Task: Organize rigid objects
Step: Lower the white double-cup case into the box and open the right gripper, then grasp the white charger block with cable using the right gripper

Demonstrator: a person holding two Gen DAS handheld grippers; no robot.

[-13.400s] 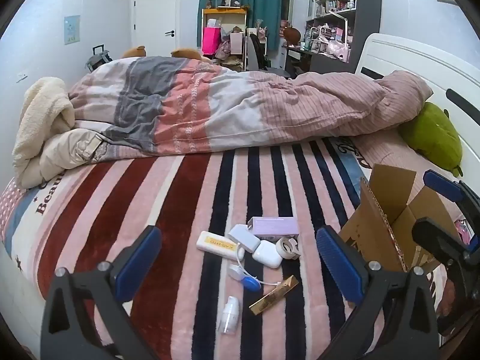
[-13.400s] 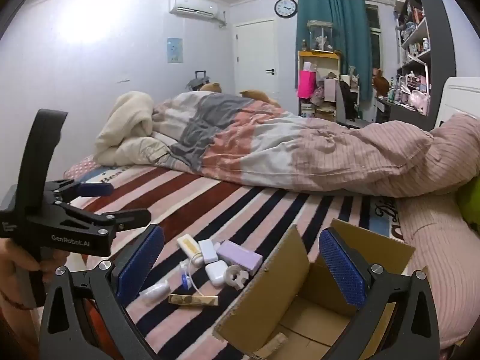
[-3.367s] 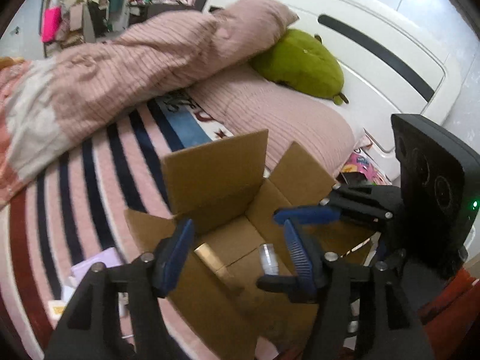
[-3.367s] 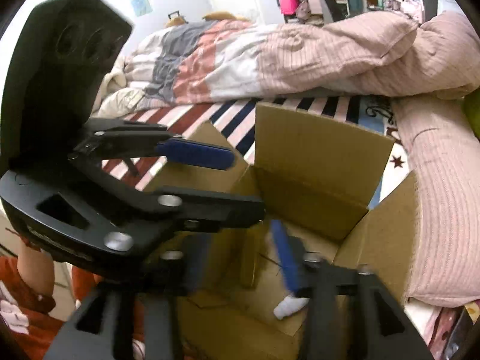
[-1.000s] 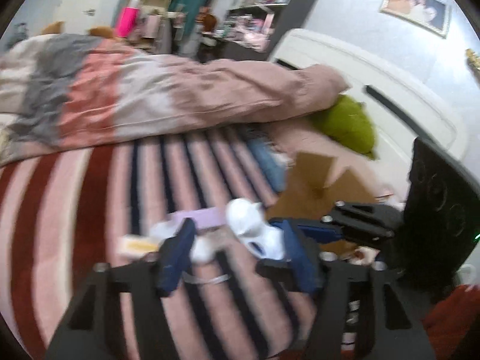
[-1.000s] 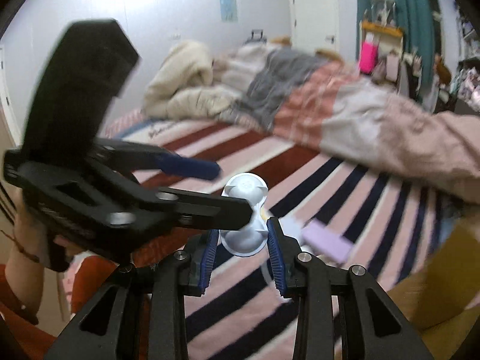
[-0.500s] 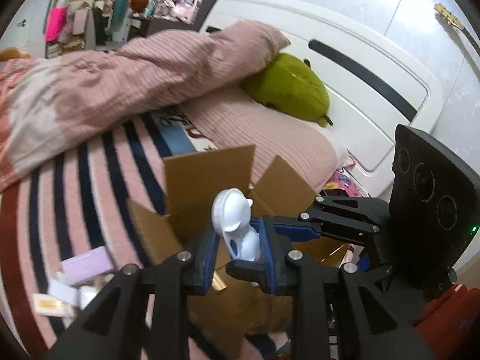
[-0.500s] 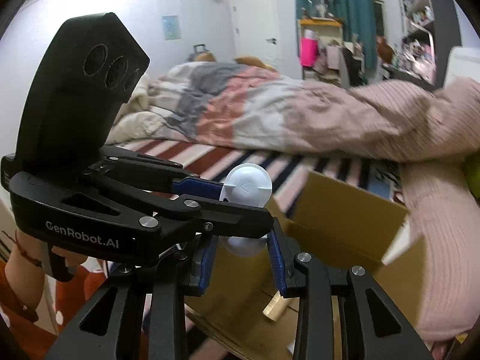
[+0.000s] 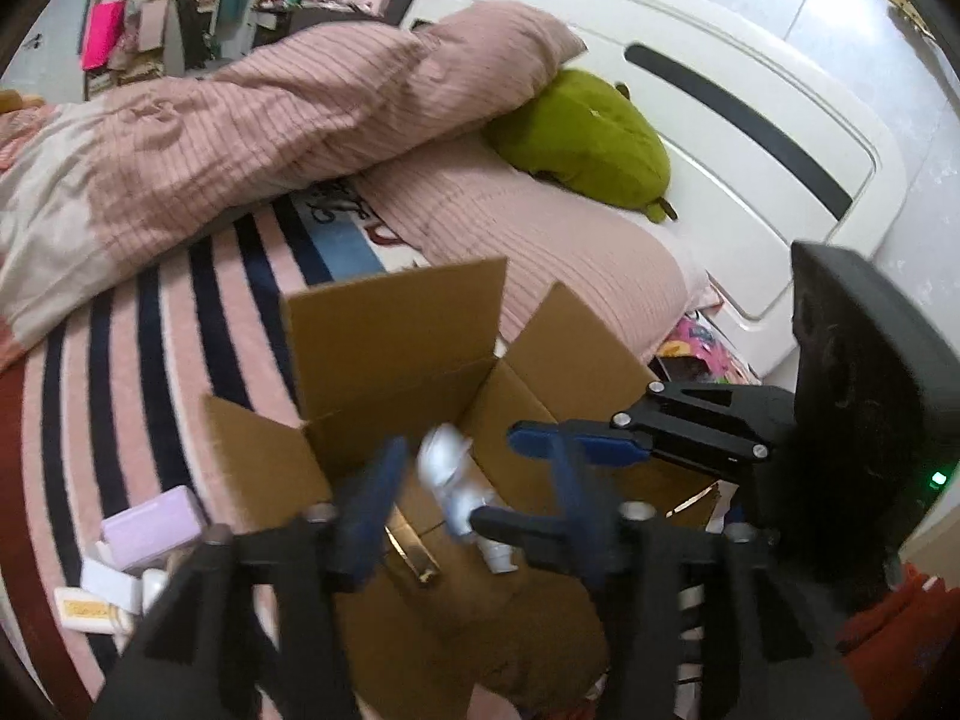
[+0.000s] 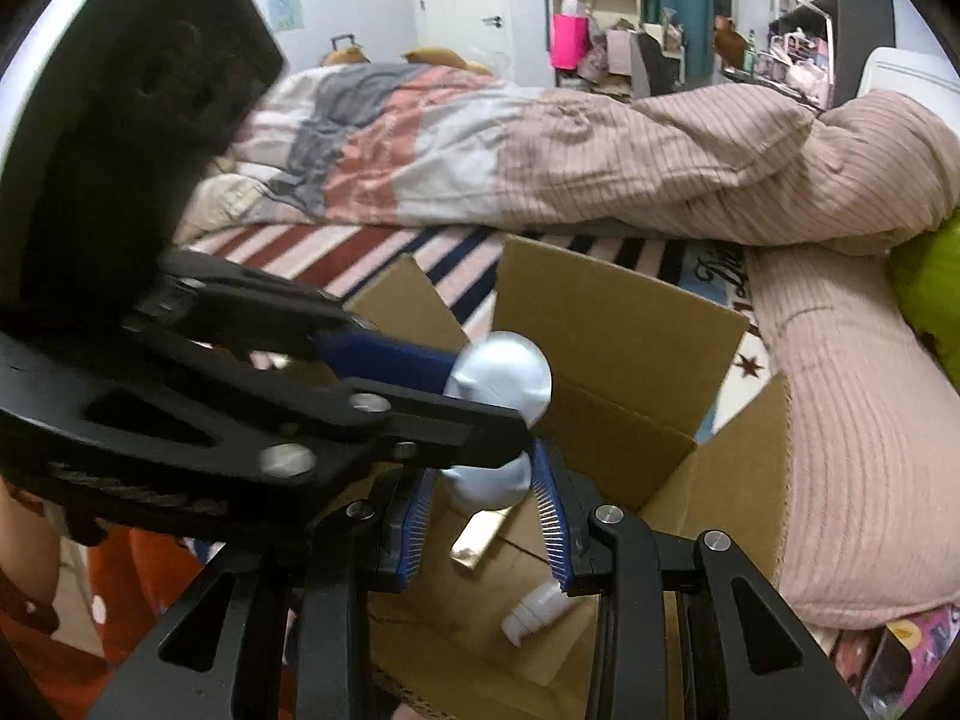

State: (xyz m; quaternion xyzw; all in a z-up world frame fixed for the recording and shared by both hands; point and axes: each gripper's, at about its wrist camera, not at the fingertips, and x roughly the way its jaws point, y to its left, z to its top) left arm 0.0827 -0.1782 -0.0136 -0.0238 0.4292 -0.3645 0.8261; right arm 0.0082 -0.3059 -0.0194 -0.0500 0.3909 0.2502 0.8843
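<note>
White plastic two-lobed object (image 10: 501,375) hangs above the open cardboard box (image 10: 612,324). Its lower lobe sits between the blue pads (image 10: 549,501) of the right gripper (image 10: 483,504), which are clamped on it from both sides.

Left gripper (image 9: 471,498): fingers spread wide, blurred, with clear gaps to the object (image 9: 447,471) between them, so released. From the right wrist view its fingertips lie beside the upper lobe.

Inside the box, on the floor:
- gold bar (image 10: 480,531)
- small white bottle (image 10: 537,603)

Box stands on the striped blanket (image 9: 150,324). To its left lie a lilac box (image 9: 153,525) and several small white items, too blurred to identify. A pink ribbed duvet (image 10: 690,168) is bunched behind the box, with a green plush (image 9: 582,138) by the headboard.
</note>
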